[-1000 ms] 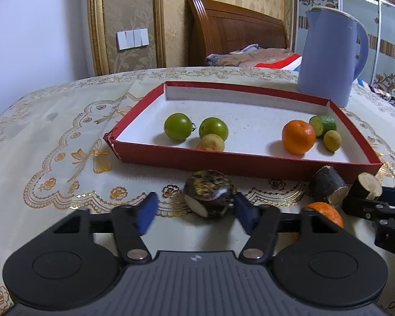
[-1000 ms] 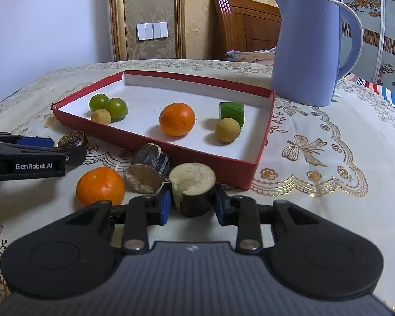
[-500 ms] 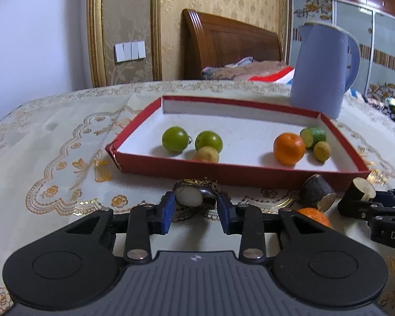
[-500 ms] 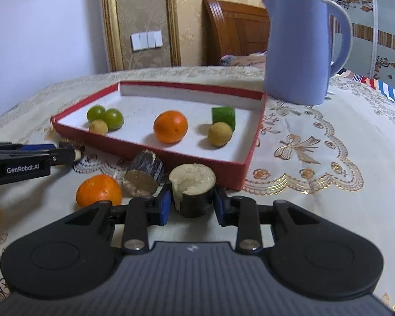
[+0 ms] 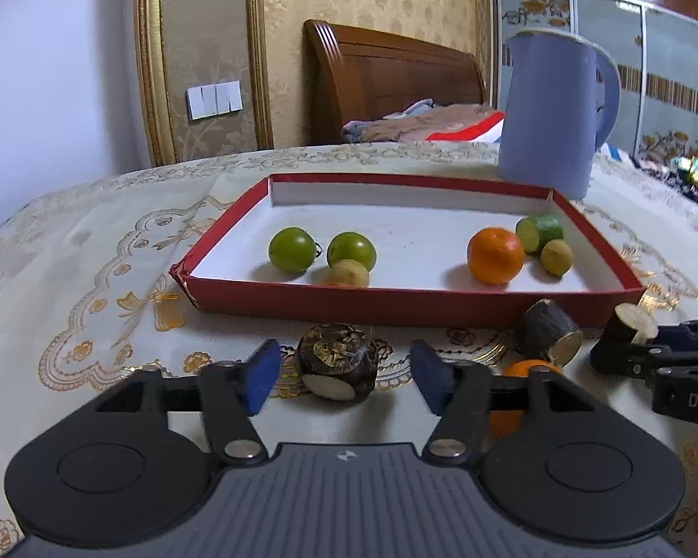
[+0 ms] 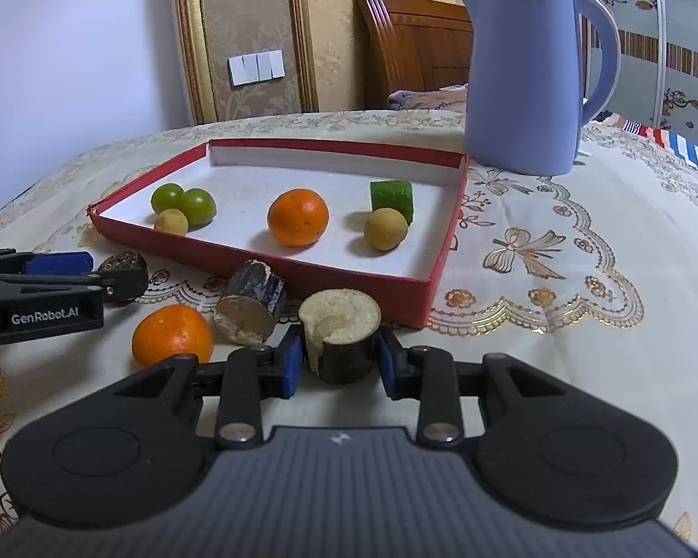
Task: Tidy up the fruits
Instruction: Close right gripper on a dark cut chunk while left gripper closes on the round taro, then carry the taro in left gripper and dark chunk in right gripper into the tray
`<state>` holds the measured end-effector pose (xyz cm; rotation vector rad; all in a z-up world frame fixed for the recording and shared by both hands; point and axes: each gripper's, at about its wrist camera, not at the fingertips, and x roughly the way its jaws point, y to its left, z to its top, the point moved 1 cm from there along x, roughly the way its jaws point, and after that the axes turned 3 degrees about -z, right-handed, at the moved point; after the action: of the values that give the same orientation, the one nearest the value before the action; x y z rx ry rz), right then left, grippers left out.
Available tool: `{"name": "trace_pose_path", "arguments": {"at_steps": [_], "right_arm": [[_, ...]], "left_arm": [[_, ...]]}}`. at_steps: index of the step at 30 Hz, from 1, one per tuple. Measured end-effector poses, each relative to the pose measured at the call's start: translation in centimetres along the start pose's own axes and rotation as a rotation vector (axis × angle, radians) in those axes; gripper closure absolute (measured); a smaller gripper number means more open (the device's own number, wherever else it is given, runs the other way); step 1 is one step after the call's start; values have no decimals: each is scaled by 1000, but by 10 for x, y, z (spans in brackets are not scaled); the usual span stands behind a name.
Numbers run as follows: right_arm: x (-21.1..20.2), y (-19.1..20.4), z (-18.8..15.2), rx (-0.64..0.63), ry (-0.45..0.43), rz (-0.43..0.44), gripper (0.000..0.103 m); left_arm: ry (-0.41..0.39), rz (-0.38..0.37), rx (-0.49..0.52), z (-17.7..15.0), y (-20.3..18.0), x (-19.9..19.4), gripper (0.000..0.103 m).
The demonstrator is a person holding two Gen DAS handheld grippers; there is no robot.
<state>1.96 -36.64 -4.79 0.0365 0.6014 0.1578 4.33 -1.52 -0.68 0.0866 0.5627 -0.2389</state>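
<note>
Right wrist view: we are clamping our right gripper [image 6: 337, 362] on a cane stub [image 6: 339, 335] bound for the tray [image 6: 423, 288] at twelve o'clock, while our left gripper [image 5: 344, 372], jaws having just been opening, is straddling a dark chunk [image 5: 337, 360] untouched.

You see a matt red cardboard tray [image 5: 395, 304] on an embroidered cloth tablecloth [image 5: 93, 279]; behind the tray, a smooth plastic jug [image 5: 549, 111] and glossy wooden headboard [image 5: 386, 74].

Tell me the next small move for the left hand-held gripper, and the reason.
Probably close the left hand-held gripper again on the dark round fruit. Its jaws have just been opening, and the fruit sits between the blue pads, untouched, on the tablecloth outside the red tray.
</note>
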Motion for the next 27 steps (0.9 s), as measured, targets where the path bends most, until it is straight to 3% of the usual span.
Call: {"name": "trace_pose_path", "arguments": {"at_steps": [4, 7, 12, 20, 27], "right_arm": [[0, 0, 0, -3, 2, -1, 72], [0, 0, 0, -4, 1, -2, 72], [-1, 0, 0, -4, -12, -2, 72], [-11, -2, -1, 3, -69, -11, 72], [-19, 0, 1, -2, -113, -40, 72]], "left_arm": [[41, 5, -48, 1, 8, 8, 42], [66, 7, -81, 1, 14, 13, 64], [49, 10, -57, -1, 11, 9, 64], [-99, 58, -77, 4, 15, -14, 63], [-114, 67, -96, 8, 18, -15, 63]]}}
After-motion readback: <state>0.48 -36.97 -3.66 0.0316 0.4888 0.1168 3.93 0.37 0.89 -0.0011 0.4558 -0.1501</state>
